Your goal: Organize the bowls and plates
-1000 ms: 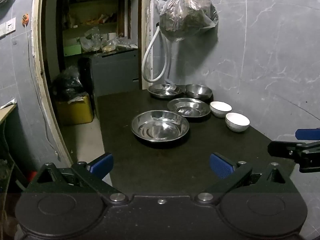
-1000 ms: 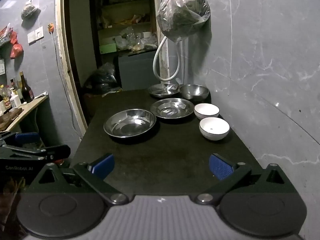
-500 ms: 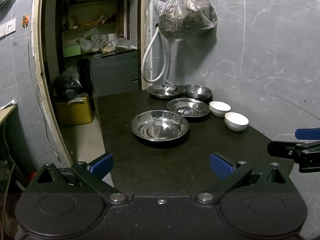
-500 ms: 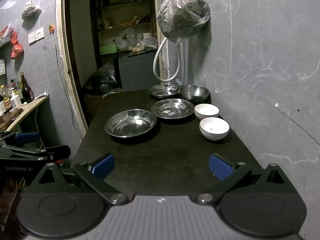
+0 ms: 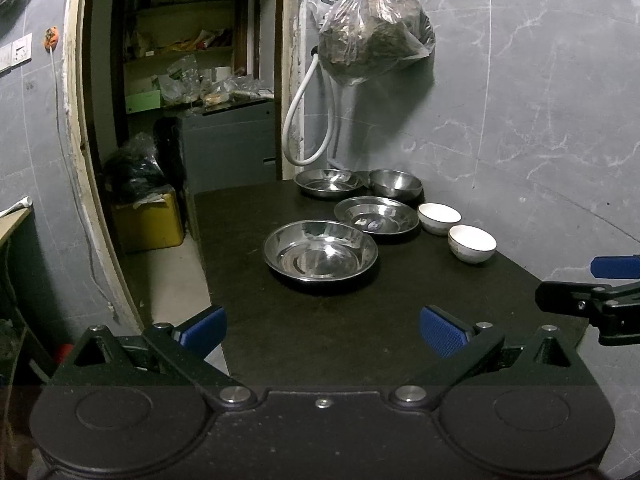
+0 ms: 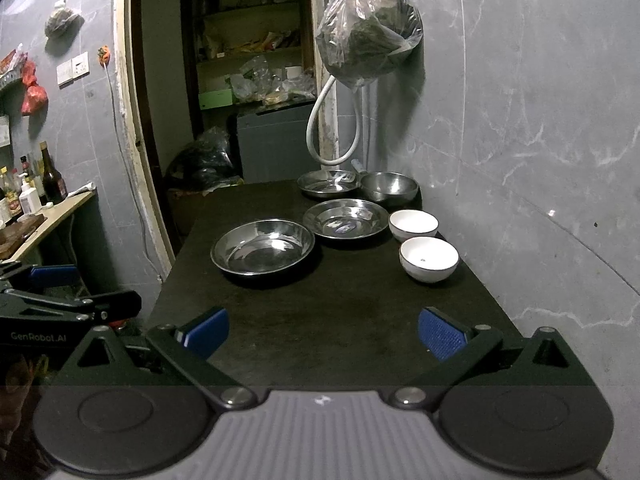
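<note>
While both tools hung over the near end of the dark counter (image 6: 320,320), we logged: left gripper (image 5: 322,332) spread wide, empty; right gripper (image 6: 323,330) spread wide, empty. Ahead stood the nearest steel plate (image 6: 263,246), a second steel plate (image 6: 346,218), a third (image 6: 328,182), a steel bowl (image 6: 390,186), and two white bowls (image 6: 428,258) by the wall.

The nearest plate (image 6: 263,251) and the other steel dishes are polished metal, mirror-bright. The two white bowls (image 6: 428,258) look like glazed ceramic, smooth and glossy. The table (image 6: 340,312) top is dark, matt and faintly grainy. The wall (image 6: 540,120) has a smooth marble-like sheen. The hanging bag (image 6: 368,32) is thin crinkled clear plastic. The gripper pads (image 6: 440,334) appear to be ribbed blue rubber, though the view is dim.
</note>
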